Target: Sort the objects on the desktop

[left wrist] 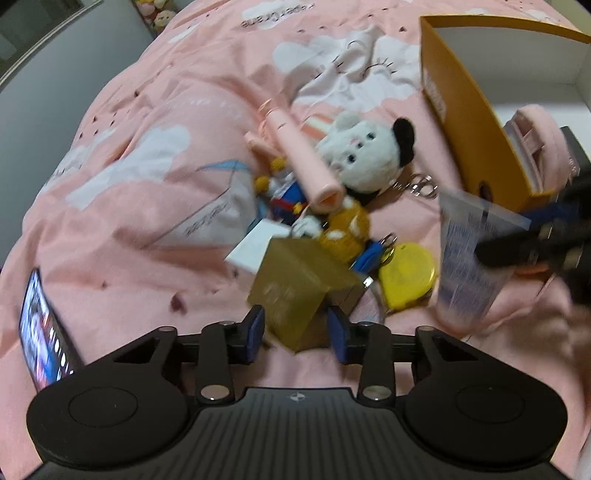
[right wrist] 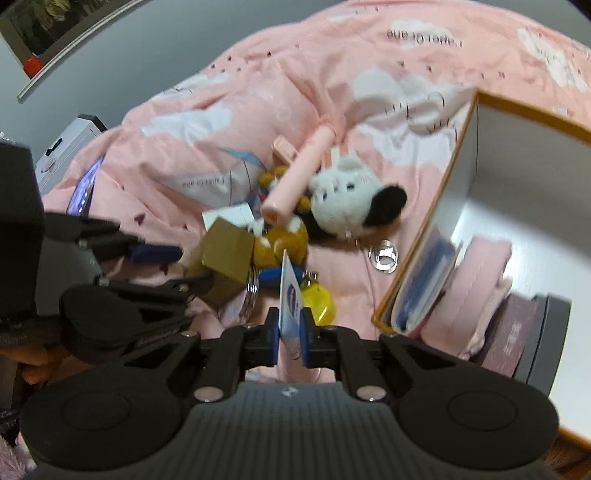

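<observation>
While left jaws straddle the gold box (left wrist: 295, 291) (open), right jaws pinch a tube (right wrist: 290, 295).

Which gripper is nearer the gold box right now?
Left. The left gripper straddles the gold box; the right gripper, shut on a tube, is off to its side.

A pink quilt (left wrist: 155, 110) printed with white clouds fills my view. At ten o'clock runs a grey wall (right wrist: 122, 62), a framed picture (right wrist: 40, 33) hanging on it.
</observation>
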### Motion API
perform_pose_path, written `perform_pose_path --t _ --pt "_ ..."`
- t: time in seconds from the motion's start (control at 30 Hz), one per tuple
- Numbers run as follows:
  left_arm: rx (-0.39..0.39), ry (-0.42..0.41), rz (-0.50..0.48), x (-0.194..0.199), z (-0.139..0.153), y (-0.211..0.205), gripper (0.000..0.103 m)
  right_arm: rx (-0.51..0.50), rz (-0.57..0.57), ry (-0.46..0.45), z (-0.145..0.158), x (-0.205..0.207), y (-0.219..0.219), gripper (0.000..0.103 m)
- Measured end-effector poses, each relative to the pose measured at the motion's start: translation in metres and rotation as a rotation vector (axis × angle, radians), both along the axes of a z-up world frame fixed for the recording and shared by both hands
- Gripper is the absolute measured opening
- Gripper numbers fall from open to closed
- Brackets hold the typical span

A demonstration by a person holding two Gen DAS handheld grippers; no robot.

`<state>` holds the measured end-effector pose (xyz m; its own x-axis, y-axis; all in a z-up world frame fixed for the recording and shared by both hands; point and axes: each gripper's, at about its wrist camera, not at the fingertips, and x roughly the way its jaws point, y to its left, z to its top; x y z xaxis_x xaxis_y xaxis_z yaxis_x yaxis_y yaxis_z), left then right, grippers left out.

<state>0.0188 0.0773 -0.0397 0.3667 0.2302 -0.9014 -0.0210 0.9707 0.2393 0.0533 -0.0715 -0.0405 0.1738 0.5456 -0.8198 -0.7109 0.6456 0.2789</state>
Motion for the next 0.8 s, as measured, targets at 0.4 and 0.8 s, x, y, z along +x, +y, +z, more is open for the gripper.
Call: perform_pose_path --t 0.4,0.8 --pt "-0.032 -0.028 0.009 -0.006 0.006 0.013 0.033 0.021 -0.004 -0.056 0.012 0.003 0.009 0.02" --pt "-0.02 -0.061 0.026 -0.006 0.011 0.023 0.029 -0.036 0.214 0.028 -0.018 -0.004 0.073 0.013"
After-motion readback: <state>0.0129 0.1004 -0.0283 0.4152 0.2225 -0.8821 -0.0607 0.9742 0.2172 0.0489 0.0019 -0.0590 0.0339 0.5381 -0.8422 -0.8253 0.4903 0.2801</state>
